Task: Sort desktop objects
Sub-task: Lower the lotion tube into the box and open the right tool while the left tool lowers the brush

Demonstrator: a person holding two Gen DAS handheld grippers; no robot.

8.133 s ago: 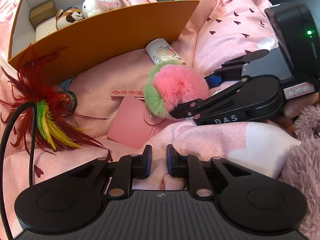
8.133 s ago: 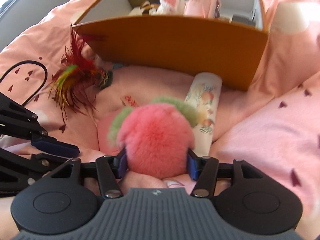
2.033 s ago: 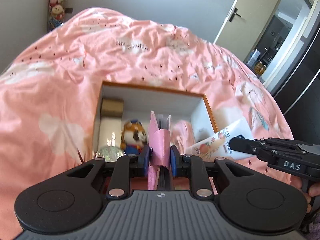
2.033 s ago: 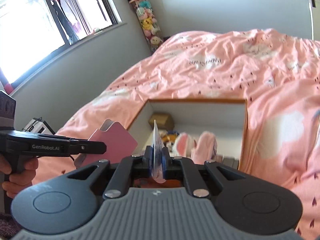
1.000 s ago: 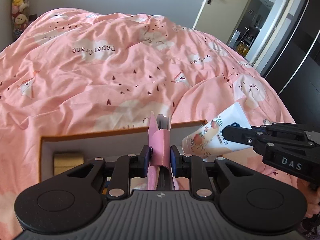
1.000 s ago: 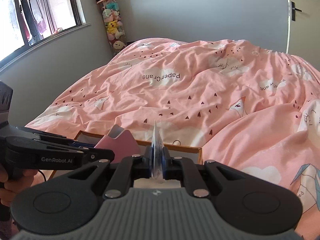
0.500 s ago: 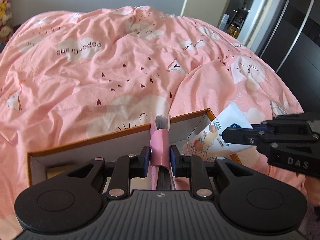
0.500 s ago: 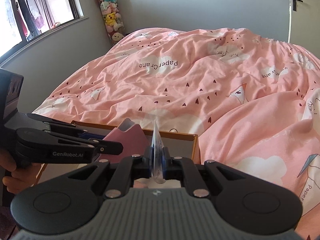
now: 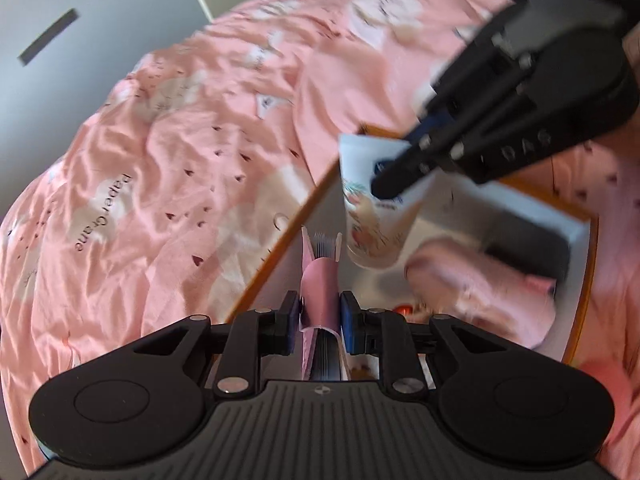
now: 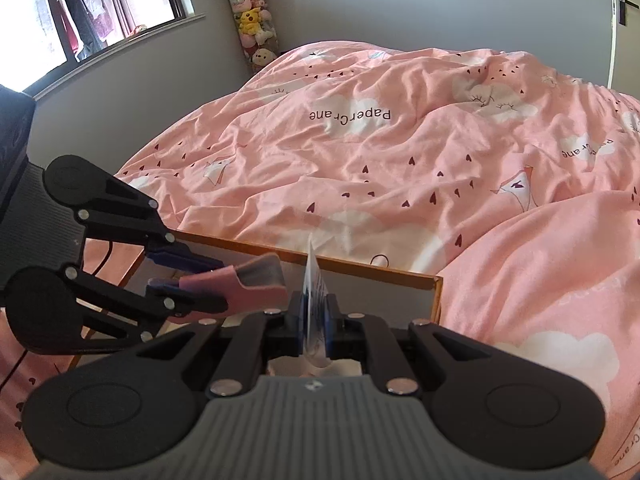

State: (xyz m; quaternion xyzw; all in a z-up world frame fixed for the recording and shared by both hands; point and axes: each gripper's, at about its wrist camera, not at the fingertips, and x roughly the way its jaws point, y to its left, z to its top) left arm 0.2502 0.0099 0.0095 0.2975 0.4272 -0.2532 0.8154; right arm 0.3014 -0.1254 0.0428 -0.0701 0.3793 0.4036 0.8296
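Seen from the right wrist, the far left shows a window [image 10: 100, 8] and a grey wall, with a tall clear tube of soft toys [image 10: 252, 20] standing beside the bed. Next comes the left gripper [image 10: 192, 276], reaching in from the left edge with its jaws clamped on a pink notebook [image 10: 256, 280], which it holds flat over the near left part of the box [image 10: 360, 268]. Just right of that, the right gripper [image 10: 314, 320] is pinched almost shut on the flat crimped end of a tube of cream [image 10: 314, 280], seen edge-on above the box's far wall. Past the box and to the right lies the pink bedcover [image 10: 400, 160] with its small dark hearts and white clouds.

In the left wrist view the bedcover [image 9: 160, 160] fills the left side. In the middle the left gripper [image 9: 320, 316] grips the pink notebook [image 9: 320, 292] by its covers, page edges showing ahead of the fingers. Up and to the right, the right gripper [image 9: 384, 188] comes in from the top corner, the white printed tube of cream [image 9: 368, 220] hanging from it over the box [image 9: 580, 280]. Inside the box, right of the notebook, lie a soft pink thing [image 9: 480, 284] and a dark flat object [image 9: 528, 248], both blurred.
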